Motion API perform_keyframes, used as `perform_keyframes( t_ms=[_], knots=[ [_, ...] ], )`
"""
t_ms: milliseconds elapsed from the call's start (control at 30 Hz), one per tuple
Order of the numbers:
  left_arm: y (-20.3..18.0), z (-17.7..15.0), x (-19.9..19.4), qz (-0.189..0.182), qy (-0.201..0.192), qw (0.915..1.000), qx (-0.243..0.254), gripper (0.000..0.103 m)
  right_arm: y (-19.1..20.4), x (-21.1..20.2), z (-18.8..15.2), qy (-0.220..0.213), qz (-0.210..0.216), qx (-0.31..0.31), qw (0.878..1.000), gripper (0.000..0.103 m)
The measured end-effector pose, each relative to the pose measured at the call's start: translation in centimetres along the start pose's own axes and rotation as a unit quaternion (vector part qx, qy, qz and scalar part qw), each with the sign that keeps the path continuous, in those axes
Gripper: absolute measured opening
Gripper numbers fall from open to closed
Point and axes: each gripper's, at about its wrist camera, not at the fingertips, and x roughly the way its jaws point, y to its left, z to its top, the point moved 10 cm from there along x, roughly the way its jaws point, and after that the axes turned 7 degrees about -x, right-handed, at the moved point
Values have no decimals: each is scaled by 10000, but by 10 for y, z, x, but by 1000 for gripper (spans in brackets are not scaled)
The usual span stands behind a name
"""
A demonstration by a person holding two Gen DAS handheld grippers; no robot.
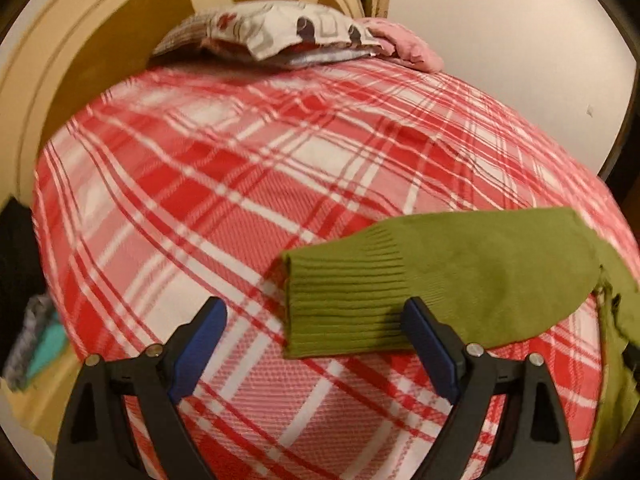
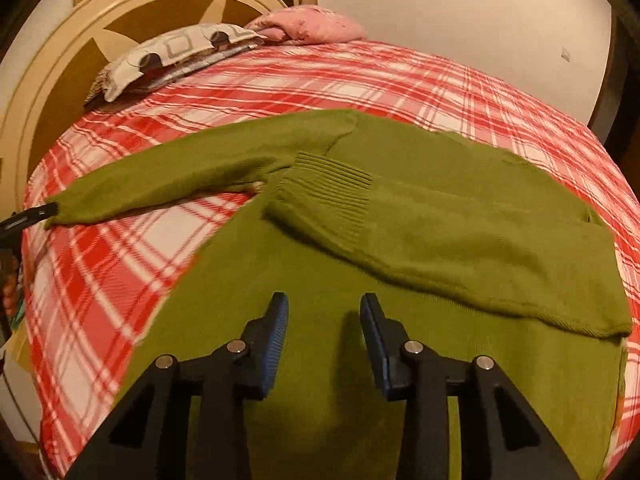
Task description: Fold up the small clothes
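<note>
Green sweater [image 2: 360, 280] spread flat on bed [image 2: 100, 280], one sleeve folded across body for folding. Left gripper [image 1: 316, 340] fingers wide, released at other cuff; right gripper [image 2: 324, 320] fingers part-closed, holding nothing.

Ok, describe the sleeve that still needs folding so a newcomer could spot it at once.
Start at the red and white plaid bedspread, where an olive-green knitted sweater lies flat. One sleeve is already folded across its body; the unfolded sleeve stretches out sideways onto the plaid, towards the cream headboard.
</note>
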Motion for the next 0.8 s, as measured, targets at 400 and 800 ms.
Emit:
perform_keyframes(
  t_ms=[400,800],
  knots=[
    [-17,7,-1,-443,-127,9989,76,24,34,-32,1,-455,61,-353,9983,54],
    [-84,32,-66,-1476,-444,9879,162,12,11,-42,-23,-396,-73,9,9992,54]
  ],
)
